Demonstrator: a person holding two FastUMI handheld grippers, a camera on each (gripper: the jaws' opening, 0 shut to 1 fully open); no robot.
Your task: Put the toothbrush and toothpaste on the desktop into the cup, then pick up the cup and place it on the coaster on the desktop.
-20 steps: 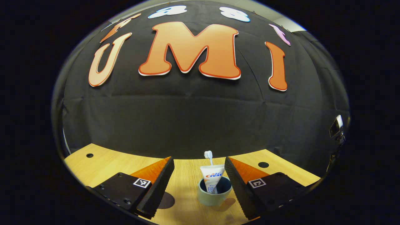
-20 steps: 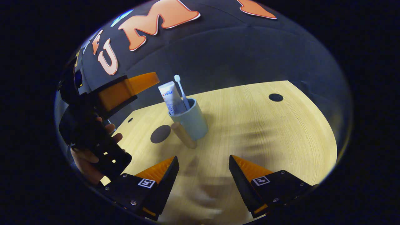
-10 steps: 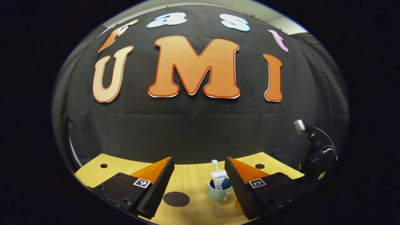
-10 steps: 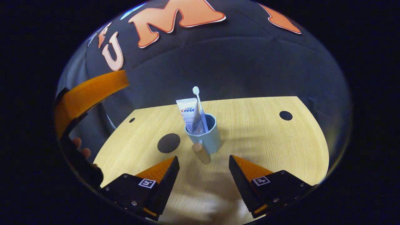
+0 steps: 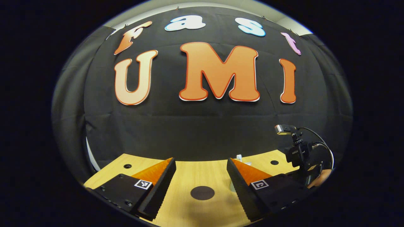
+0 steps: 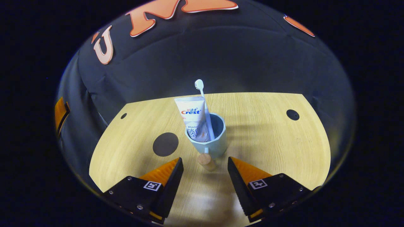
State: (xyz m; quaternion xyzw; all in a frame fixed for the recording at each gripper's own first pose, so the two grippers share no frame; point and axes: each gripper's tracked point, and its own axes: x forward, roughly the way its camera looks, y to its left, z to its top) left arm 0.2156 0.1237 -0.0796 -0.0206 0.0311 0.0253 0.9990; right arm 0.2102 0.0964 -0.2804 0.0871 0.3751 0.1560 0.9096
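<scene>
i'm looking along the right gripper [image 6: 205, 167] and its jaws are standing wide apart, holding nothing. the cup [image 6: 208, 142] is sitting upright on the wooden desktop [image 6: 268, 142] just ahead of the fingertips, in line with the gap between them. its wooden handle [image 6: 206, 161] is pointing back toward me and its end is lying between the two fingertips, though neither finger is touching it. the toothpaste [image 6: 194, 118] is standing in the cup, leaning against the left side of the rim as this view shows it, with its flat end up. the toothbrush [image 6: 203, 104] is standing in the cup too, just beside the tube, with its bristle head at the top, rising above the tube. the dark round coaster [image 6: 165, 144] is lying flat on the desktop to the left of the cup, near it but not touching it. the cup is not on the coaster.

along the left gripper [image 5: 201, 171] i'm seeing the same wide stance: the jaws are well apart and gripping nothing. the coaster [image 5: 202, 193] is lying on the desktop [image 5: 189, 176] ahead, between the two fingers. the toothbrush head [image 5: 239, 156] is just peeking over the top edge of this gripper's right finger, and the cup below it is mostly hidden behind that finger. farther right, the other gripper [image 5: 300, 154] is showing at the edge of the view with a cable looping off it, and i cannot tell from here how its fingers are standing.
</scene>
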